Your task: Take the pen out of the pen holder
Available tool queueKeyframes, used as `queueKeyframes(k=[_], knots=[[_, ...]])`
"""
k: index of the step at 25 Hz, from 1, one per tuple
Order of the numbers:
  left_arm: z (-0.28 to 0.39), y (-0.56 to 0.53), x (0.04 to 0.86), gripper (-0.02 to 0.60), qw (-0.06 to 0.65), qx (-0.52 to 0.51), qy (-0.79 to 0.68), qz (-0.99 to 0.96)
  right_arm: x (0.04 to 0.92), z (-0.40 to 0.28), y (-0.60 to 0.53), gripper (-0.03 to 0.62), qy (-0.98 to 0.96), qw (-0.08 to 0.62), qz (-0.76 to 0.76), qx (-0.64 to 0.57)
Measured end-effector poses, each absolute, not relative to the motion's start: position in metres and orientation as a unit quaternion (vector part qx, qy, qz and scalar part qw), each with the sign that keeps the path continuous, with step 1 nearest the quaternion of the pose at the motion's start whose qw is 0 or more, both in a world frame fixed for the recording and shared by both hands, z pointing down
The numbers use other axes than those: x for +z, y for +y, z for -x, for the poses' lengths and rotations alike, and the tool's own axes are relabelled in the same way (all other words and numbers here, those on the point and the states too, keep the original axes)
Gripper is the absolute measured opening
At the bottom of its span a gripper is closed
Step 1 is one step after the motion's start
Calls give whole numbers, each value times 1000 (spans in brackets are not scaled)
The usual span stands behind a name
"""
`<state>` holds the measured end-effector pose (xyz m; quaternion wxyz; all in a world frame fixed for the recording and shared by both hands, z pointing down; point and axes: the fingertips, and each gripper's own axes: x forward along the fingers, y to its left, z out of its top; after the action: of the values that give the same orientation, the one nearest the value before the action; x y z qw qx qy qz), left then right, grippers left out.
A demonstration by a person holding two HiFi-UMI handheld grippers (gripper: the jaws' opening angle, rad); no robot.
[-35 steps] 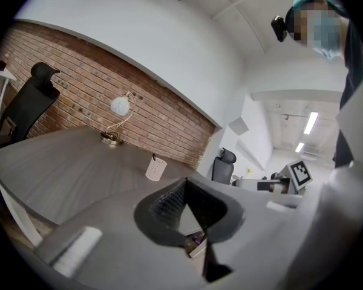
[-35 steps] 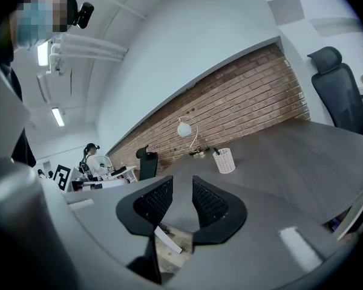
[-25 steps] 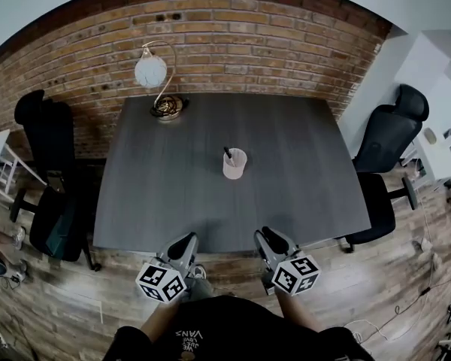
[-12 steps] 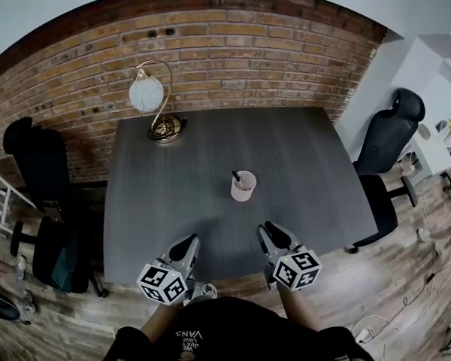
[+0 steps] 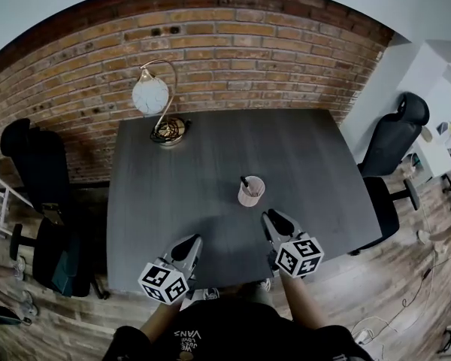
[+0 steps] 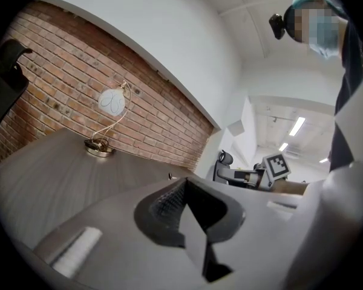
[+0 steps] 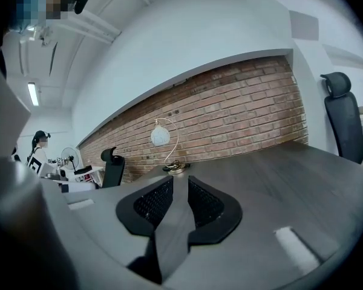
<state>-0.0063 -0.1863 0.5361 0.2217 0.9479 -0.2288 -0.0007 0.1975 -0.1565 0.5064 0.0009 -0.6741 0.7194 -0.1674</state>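
Note:
A pale pink pen holder [image 5: 252,193] stands upright near the middle of the dark grey table [image 5: 173,194]. A dark pen [image 5: 245,181] leans out of it to the left. My right gripper [image 5: 270,217] hovers over the table just in front of and slightly right of the holder, apart from it, jaws together and empty. Over the table's near edge, further left, my left gripper [image 5: 193,242] is also shut and empty. Neither gripper view shows the holder; in both, the pads meet with nothing between them [image 6: 183,193] [image 7: 180,186].
A lamp with a white globe [image 5: 150,96] and a round brass base [image 5: 169,130] stands at the table's far left corner, before a brick wall. Black office chairs stand left [image 5: 41,171] and right [image 5: 395,138] of the table. The floor is wood.
The view has closed in on the table. Both grippers have moved forward over its near edge, and the right one now sits much closer to the pen holder.

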Motion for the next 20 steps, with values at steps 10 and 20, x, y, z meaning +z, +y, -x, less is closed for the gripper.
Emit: queueKeyframes(k=[10, 20], knots=[[-4, -197, 532, 52, 223, -20, -301, -927, 520, -211, -210, 77, 764, -29, 620, -177], [-12, -195, 536, 52, 232, -39, -387, -892, 550, -227, -261, 77, 804, -105, 559, -174]])
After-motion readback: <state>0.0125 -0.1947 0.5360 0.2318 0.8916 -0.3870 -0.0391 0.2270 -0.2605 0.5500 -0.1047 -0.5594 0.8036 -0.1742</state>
